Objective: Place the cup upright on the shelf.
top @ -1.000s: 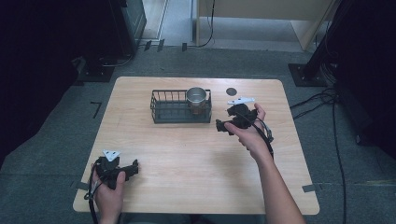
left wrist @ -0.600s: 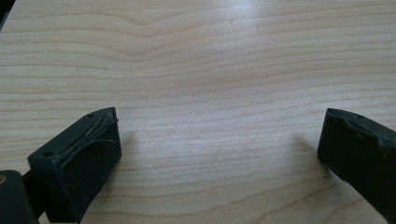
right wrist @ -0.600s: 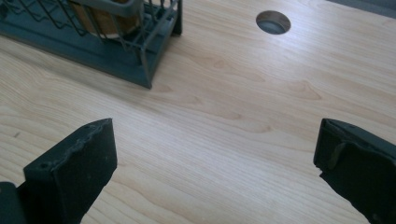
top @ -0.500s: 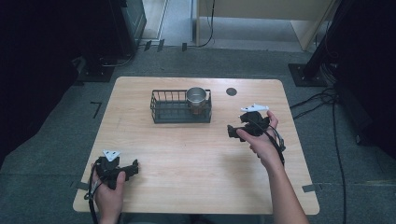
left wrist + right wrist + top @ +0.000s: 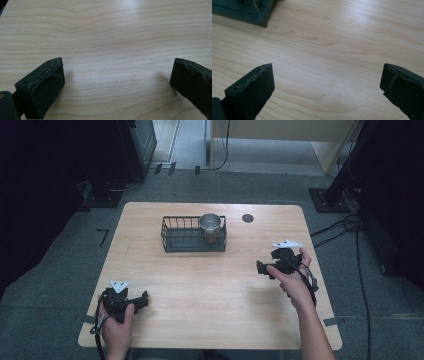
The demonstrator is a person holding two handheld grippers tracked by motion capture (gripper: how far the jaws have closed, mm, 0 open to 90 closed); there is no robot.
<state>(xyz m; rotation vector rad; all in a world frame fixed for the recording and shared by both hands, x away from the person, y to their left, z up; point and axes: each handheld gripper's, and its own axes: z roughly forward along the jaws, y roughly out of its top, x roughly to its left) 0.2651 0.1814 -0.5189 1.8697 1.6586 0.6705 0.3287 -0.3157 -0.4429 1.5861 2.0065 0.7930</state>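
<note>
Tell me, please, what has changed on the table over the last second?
The right tool has pulled back from beside the basket toward the person and the table's right edge, jaws open and empty. The left tool, basket and cup stayed where they were.

**Table layout, quick rundown**

Wire basket [image 5: 193,234] toward the far side of the table [image 5: 210,320], roughly centred. Metal cup [image 5: 210,224] standing in the basket's right end. Small round disc [image 5: 248,218] on the tabletop just right of the basket, near the far edge. Left gripper [image 5: 142,300] at the near left corner, right gripper [image 5: 260,267] over the right side, well apart, both nearer than the basket.
</note>
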